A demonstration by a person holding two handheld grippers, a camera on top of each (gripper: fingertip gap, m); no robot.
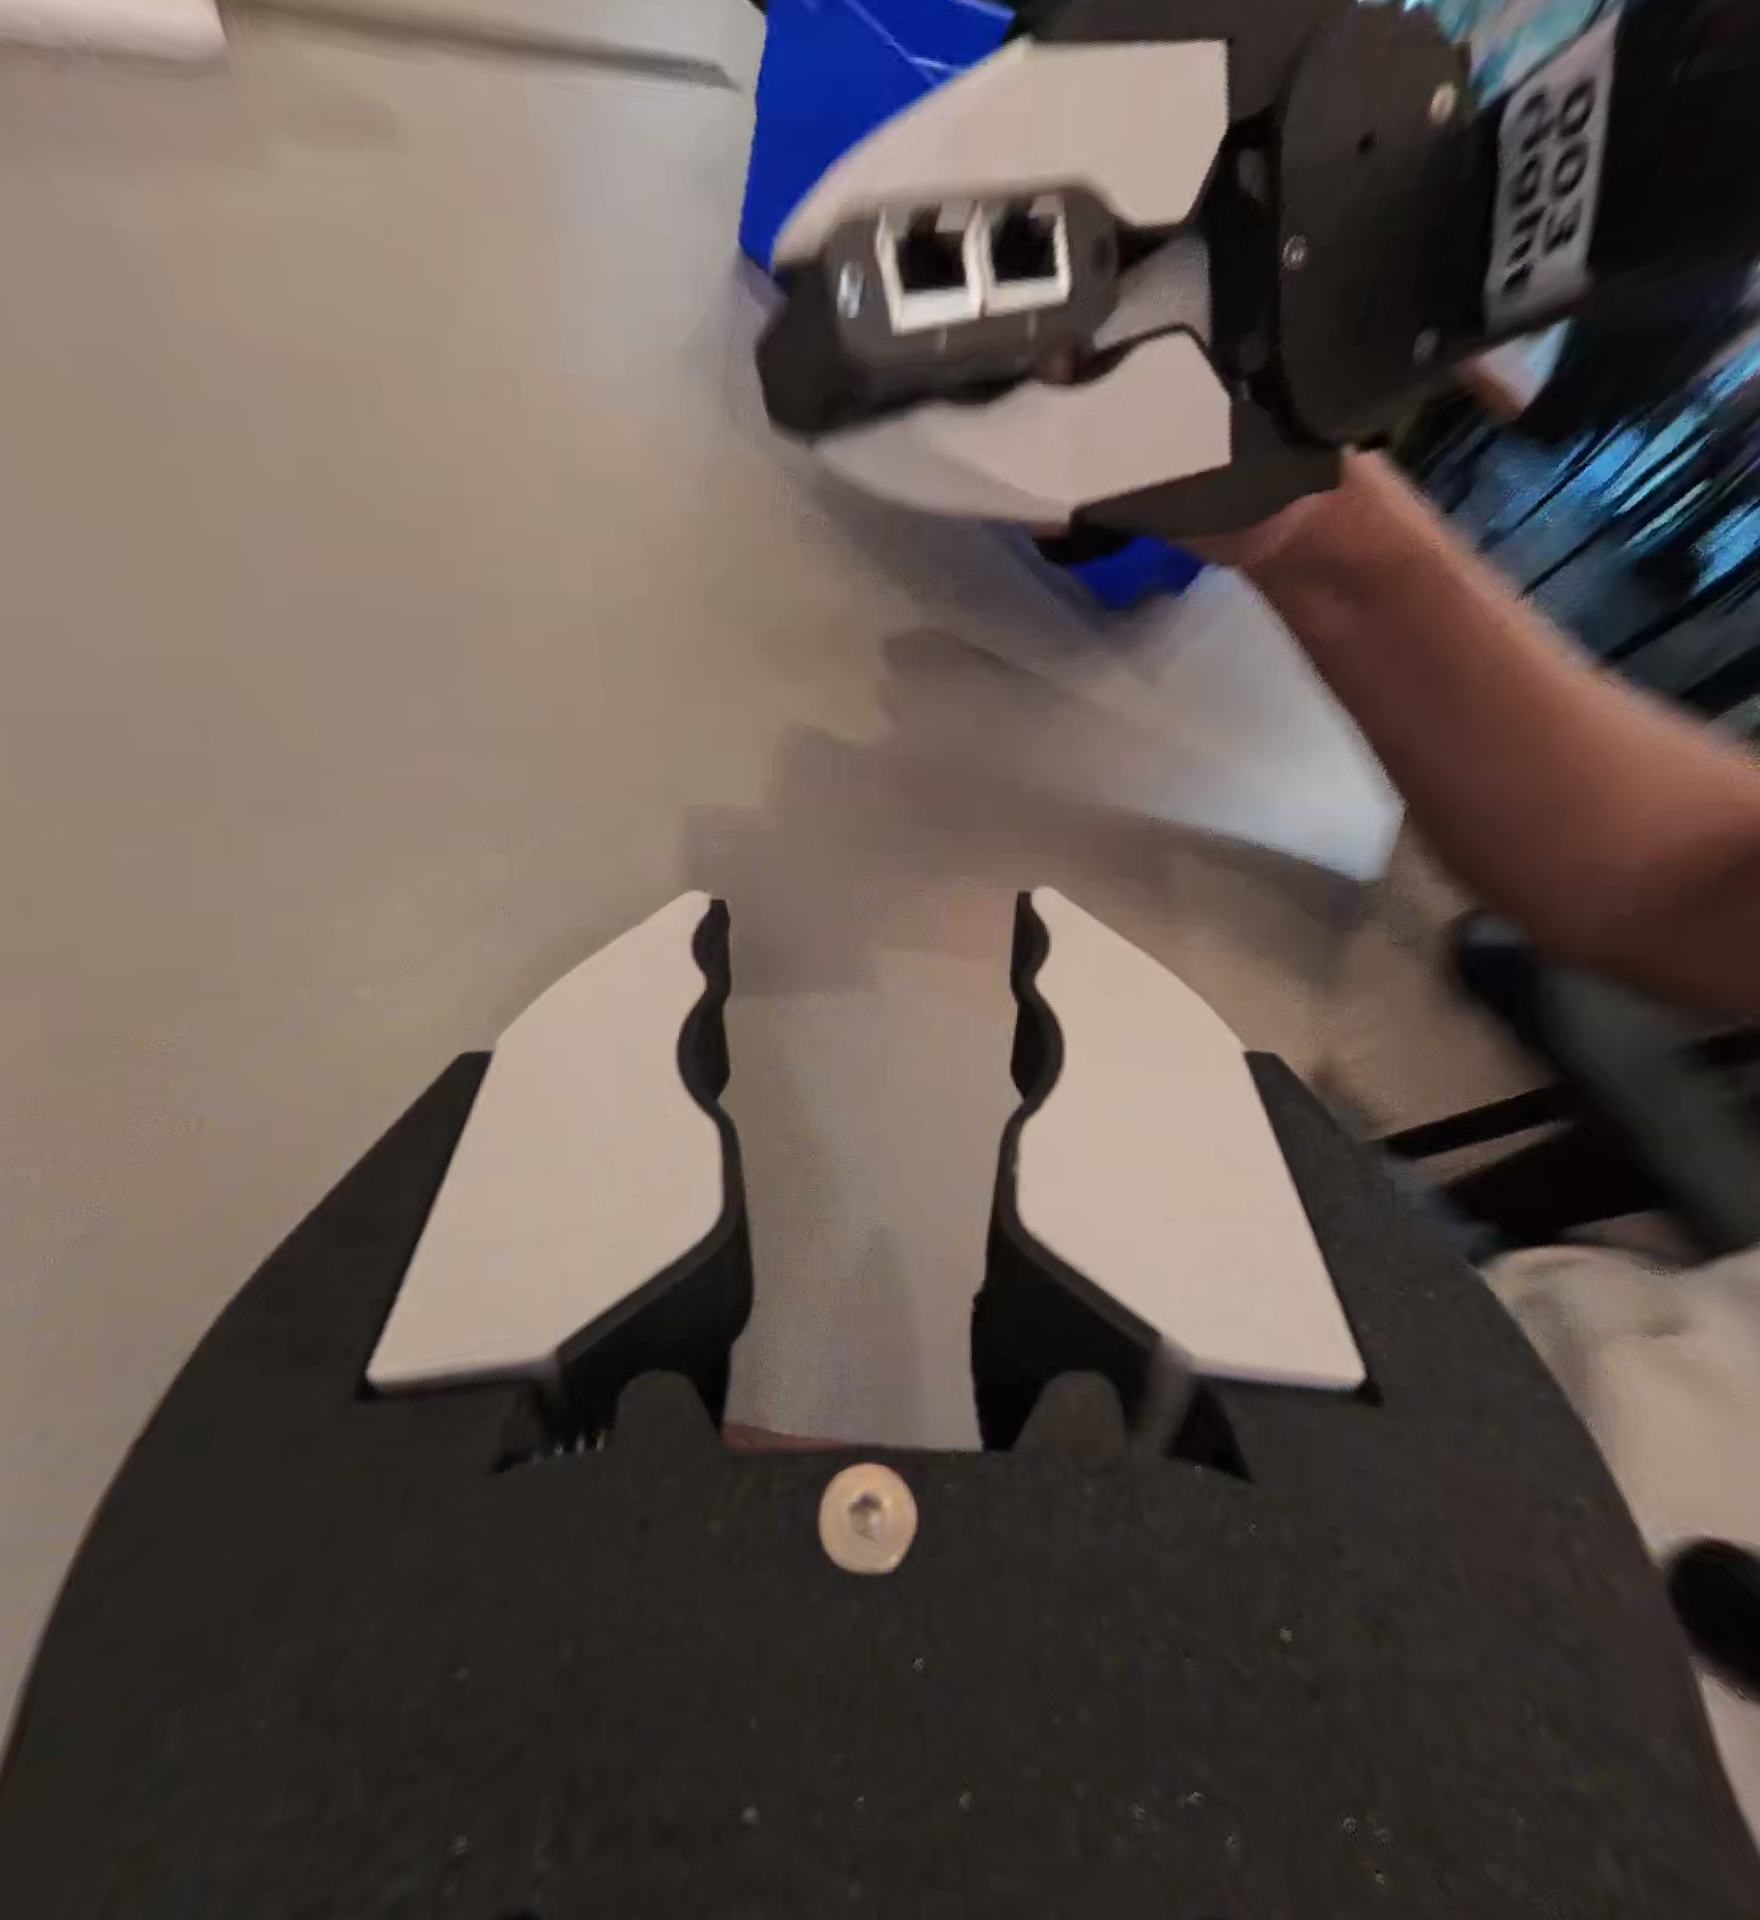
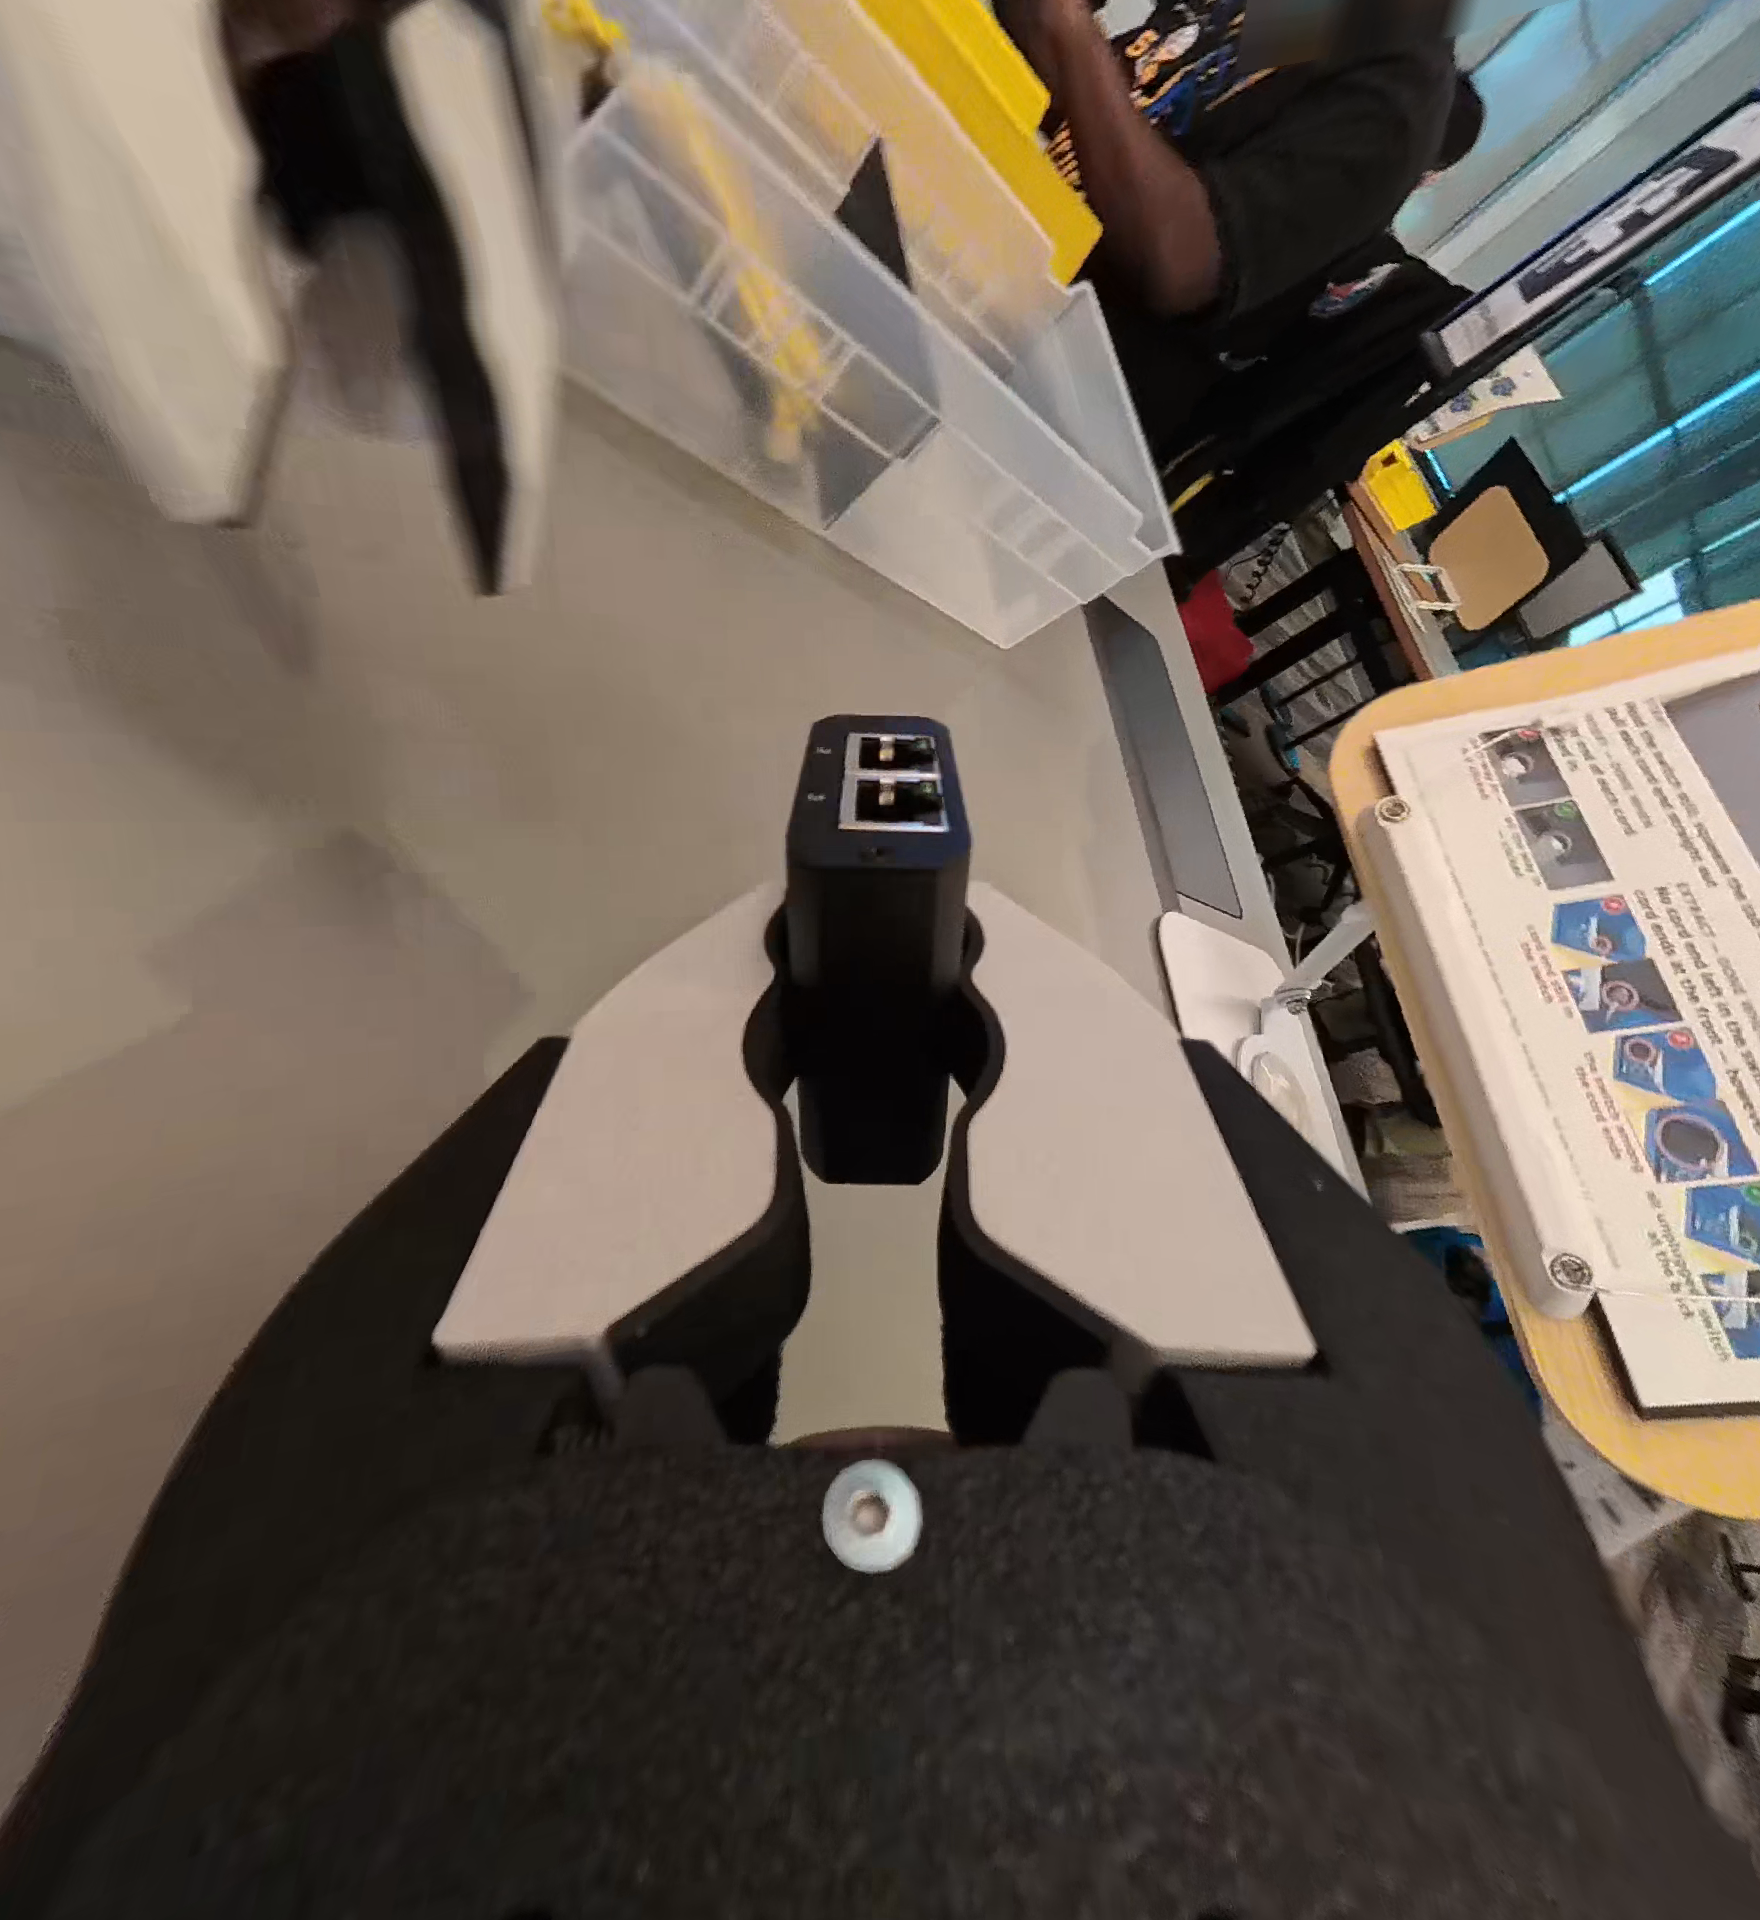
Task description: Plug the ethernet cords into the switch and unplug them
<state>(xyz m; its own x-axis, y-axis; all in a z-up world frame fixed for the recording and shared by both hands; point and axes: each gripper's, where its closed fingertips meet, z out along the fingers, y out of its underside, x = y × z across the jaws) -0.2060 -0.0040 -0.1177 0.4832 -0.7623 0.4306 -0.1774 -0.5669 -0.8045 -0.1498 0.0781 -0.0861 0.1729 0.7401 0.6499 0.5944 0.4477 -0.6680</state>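
A black switch (image 2: 871, 935) with two empty ports on its end face is clenched between the pads of the right gripper (image 2: 874, 971) and held in the air above the pale counter (image 2: 232, 935). The left gripper (image 1: 868, 914), nearby, is spread wide with nothing between its fingers. No cord is visible in either view. A clear organizer (image 2: 855, 364) lies along the counter's far edge. A risk: pushing a plug in could slide the switch backward through the pads, since only its rear half is gripped.
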